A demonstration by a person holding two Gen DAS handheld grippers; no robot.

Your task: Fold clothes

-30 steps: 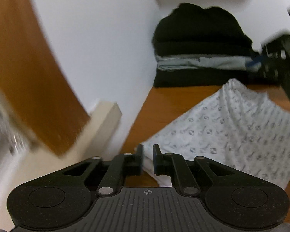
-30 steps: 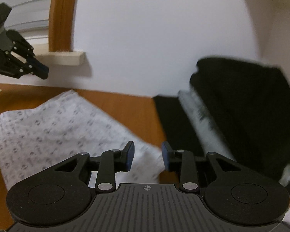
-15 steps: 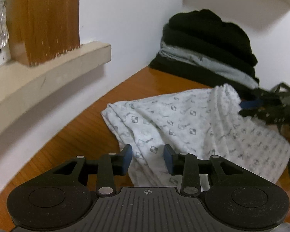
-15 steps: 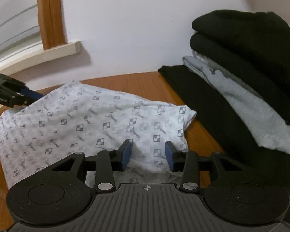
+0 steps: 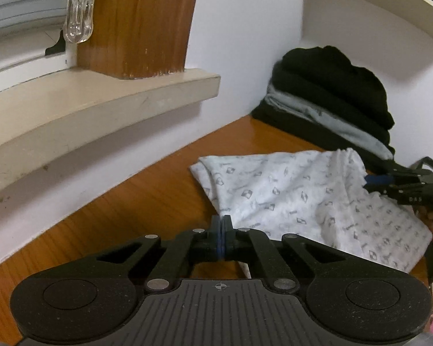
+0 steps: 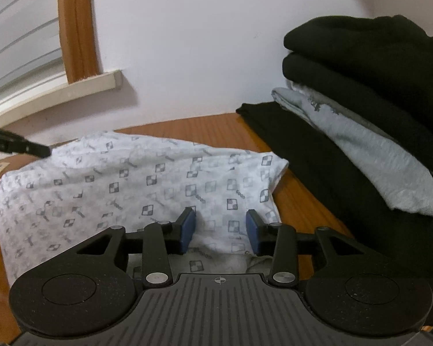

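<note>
A patterned garment [image 6: 135, 190] lies doubled over on the table [image 5: 135, 201], ahead of both claws. The left claw [image 5: 221, 225] is clenched, seemingly on nothing; the right claw [image 6: 218, 225] is spread above the cloth. A folded stack [image 6: 360, 115] sits right of it. Further folds may remain.

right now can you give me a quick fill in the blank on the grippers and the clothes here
1. The left gripper is ____.
2. The right gripper is ____, its blue pads over the patterned cloth.
3. In the folded pile, the light grey garment lies between ____ ones.
4. The cloth lies on a ____ table.

Missing words: shut; open; black; wooden
</note>
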